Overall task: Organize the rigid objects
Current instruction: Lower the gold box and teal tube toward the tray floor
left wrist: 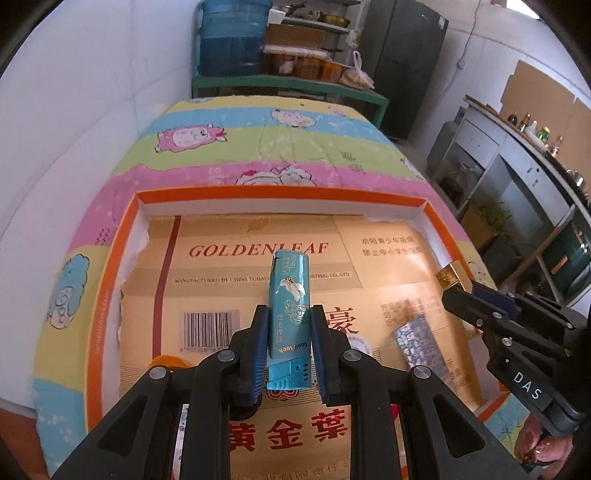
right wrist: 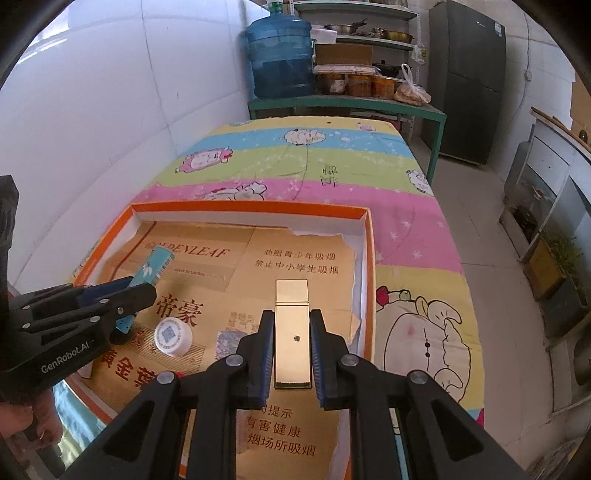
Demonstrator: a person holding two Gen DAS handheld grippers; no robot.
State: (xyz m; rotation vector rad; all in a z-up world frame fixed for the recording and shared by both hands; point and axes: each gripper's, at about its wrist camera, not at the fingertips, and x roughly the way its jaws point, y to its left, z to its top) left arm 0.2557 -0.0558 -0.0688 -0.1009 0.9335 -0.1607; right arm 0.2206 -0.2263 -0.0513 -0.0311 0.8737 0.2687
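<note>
In the left wrist view, the gold lighter (left wrist: 452, 275) shows only its tip, the rest being hidden behind the right gripper (left wrist: 465, 295), and the person's hand (left wrist: 539, 445) is cut off by the lower right edge. In the right wrist view, the teal lighter (right wrist: 153, 266) is partly hidden by the left gripper (right wrist: 140, 293). The orange tray (right wrist: 251, 207) runs under both grippers, hiding its near rim.

Bkgd: blue water jug (right wrist: 279, 55) on green bench (right wrist: 347, 103), next to jars w/ orange contents (right wrist: 360, 84) & a tied plastic bag (right wrist: 412, 92). Dark fridge (right wrist: 467, 81) at right. Shelves w/ pots (right wrist: 364, 31) behind. Striped cartoon-sheep cloth (right wrist: 332, 166) covers table.
</note>
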